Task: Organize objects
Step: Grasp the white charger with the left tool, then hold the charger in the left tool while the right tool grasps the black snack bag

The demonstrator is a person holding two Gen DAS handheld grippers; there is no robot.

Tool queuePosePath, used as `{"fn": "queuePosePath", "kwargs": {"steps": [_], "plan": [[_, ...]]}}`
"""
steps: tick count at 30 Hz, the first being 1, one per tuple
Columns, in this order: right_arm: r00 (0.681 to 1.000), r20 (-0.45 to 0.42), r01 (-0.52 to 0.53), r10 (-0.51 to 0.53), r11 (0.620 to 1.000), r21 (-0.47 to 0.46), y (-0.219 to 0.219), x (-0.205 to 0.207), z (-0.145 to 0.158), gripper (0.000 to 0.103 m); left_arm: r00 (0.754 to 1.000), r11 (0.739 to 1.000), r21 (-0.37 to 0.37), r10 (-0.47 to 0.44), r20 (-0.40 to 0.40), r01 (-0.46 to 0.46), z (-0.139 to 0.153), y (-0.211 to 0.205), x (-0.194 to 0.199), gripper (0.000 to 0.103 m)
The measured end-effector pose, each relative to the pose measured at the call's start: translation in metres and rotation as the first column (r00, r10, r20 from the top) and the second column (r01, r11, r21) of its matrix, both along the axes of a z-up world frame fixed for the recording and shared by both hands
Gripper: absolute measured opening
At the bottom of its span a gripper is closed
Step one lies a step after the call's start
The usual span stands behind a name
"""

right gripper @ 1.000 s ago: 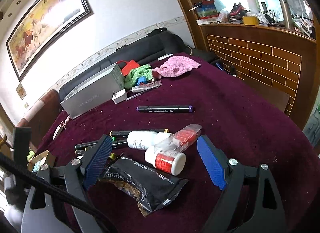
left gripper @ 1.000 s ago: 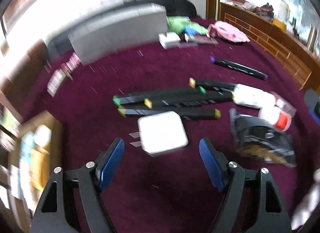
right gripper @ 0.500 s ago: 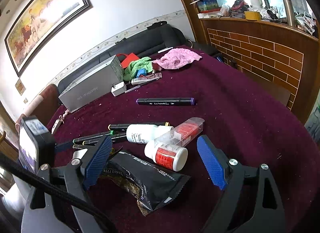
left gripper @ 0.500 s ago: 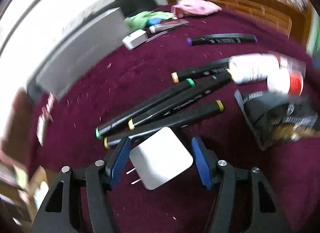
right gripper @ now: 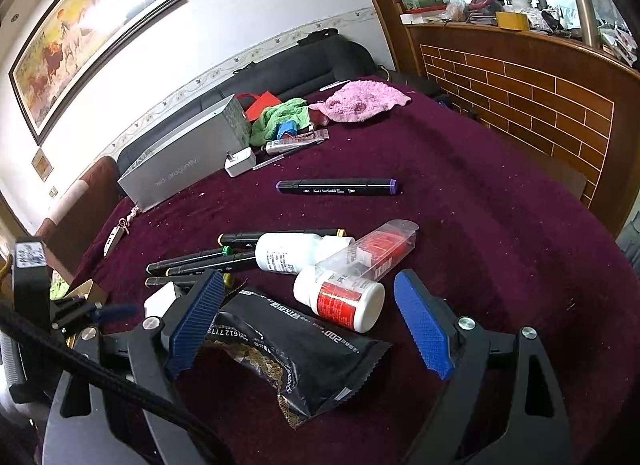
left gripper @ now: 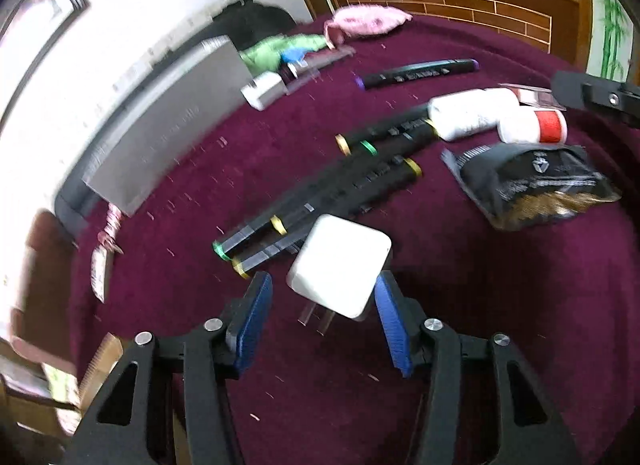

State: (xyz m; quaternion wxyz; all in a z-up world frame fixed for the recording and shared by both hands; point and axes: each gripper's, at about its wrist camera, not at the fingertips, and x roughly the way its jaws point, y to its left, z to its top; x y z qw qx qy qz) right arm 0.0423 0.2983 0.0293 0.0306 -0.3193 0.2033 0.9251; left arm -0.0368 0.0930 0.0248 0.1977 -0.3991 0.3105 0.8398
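Observation:
A white plug adapter (left gripper: 340, 267) lies on the maroon tablecloth (left gripper: 460, 325) just ahead of my left gripper (left gripper: 322, 309), prongs toward me. The jaws are open; the right pad (left gripper: 390, 321) is at the adapter's corner and the left pad (left gripper: 254, 307) stands apart. The adapter shows partly in the right wrist view (right gripper: 160, 301). Several black markers (left gripper: 340, 189) lie behind it. My right gripper (right gripper: 308, 321) is open and empty over a black packet (right gripper: 296, 349) and a red-labelled white bottle (right gripper: 340, 299).
A second white bottle (right gripper: 288, 251), a clear red box (right gripper: 380, 247), a purple-capped marker (right gripper: 338, 187), a grey box (right gripper: 184, 163), a small white charger (right gripper: 240, 161), green (right gripper: 280, 115) and pink (right gripper: 360, 99) cloths lie farther back. Brick-patterned counter (right gripper: 540, 97) at right.
My left gripper has moved up to the white adapter and narrowed around it; the view has swung and tilted. My right gripper has stayed nearly still.

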Motion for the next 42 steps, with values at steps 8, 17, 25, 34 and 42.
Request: {"fn": "queuePosePath", "kwargs": {"steps": [8,17,25,34,42], "plan": [[1.000,0.017,-0.012,0.012,1.000,0.007,-0.003,-0.003,-0.002,0.088,0.998,0.997,-0.046,-0.061,-0.006,0.060,-0.019,0.026,-0.016,0.050],[1.000,0.019,-0.014,0.013,1.000,0.023,-0.001,-0.006,-0.004,0.088,0.990,0.987,0.109,0.113,0.080,-0.121,0.007,-0.004,-0.007,0.039],[1.000,-0.013,0.018,-0.017,0.997,0.076,-0.001,-0.002,0.001,0.088,0.981,0.940,0.281,0.186,0.047,-0.192,0.051,-0.057,0.062,0.039],[0.997,0.060,0.032,-0.037,0.995,0.092,-0.003,-0.007,-0.003,0.085,0.972,0.866,0.451,0.236,0.011,-0.215,0.073,-0.094,0.113,0.039],[0.990,0.141,-0.017,-0.003,0.991,0.136,-0.003,0.004,0.019,0.085,0.981,0.817,0.550,0.191,0.027,-0.174,0.078,-0.107,0.144,0.039]]}}
